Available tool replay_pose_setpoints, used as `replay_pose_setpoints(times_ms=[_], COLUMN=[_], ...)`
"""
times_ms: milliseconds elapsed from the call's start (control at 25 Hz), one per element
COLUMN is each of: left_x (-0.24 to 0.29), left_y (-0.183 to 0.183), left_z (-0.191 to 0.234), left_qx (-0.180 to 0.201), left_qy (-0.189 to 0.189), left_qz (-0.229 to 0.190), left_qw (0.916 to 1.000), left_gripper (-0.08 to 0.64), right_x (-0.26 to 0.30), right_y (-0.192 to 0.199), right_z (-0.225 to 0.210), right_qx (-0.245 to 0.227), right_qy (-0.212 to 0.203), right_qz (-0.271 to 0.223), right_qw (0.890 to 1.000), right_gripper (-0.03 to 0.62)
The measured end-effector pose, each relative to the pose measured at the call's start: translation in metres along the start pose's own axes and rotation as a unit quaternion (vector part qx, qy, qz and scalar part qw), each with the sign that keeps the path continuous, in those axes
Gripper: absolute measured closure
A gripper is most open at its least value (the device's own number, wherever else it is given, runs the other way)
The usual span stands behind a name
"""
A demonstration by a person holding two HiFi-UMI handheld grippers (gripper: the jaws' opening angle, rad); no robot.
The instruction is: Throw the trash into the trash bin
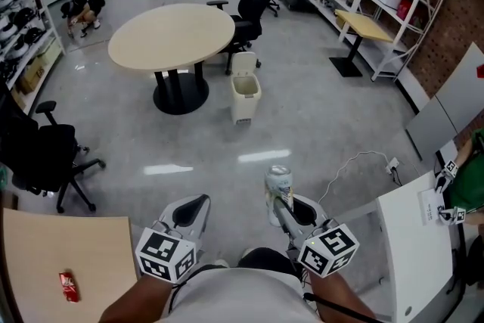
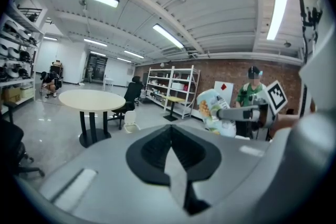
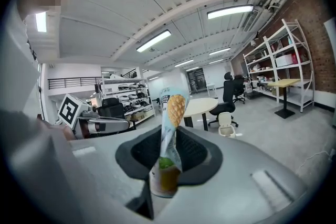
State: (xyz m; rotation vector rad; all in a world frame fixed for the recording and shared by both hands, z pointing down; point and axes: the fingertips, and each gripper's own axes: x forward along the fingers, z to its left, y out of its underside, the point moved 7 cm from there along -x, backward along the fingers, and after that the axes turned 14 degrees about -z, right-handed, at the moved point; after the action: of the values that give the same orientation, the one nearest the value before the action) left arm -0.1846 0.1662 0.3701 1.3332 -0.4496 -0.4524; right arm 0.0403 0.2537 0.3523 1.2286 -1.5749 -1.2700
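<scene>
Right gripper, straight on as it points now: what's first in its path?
Free floor nearby; beyond, probably the round table, the trash bin just right of that line. Depth unclear.

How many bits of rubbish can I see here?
2: a snack packet in the right gripper, and a red item on the tan tabletop at lower left. More may be hidden.

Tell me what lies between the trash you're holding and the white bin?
Only bare, shiny floor separates the trash in the right hand-held gripper from the bin, as the head view shows.
</scene>
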Motion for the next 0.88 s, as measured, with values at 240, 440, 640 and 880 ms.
replay_pose_setpoints(times_ms=[240,440,640,880], left_x=[0.006,0.018,0.039,0.089], left_y=[-0.001,0.002,0.01,0.009], left_z=[0.008,0.013,0.018,0.029], left_qx=[0.001,-0.001,-0.009,-0.01], left_qy=[0.008,0.008,0.002,-0.006], left_qz=[0.003,0.011,0.024,0.027], left_qw=[1.0,0.9999,0.9997,0.9996], left_gripper=[0.551,0.551,0.551,0.551], right_x=[0.018,0.037,0.052,0.08], right_y=[-0.001,0.003,0.006,0.003], right_z=[-0.002,-0.013,-0.034,-0.08], right_qx=[-0.008,-0.001,0.003,0.008], right_qy=[-0.006,-0.01,-0.015,-0.014], right_qz=[0.009,0.013,0.026,0.027], right_qw=[1.0,1.0,1.0,1.0], right_gripper=[0.519,0.52,0.52,0.52])
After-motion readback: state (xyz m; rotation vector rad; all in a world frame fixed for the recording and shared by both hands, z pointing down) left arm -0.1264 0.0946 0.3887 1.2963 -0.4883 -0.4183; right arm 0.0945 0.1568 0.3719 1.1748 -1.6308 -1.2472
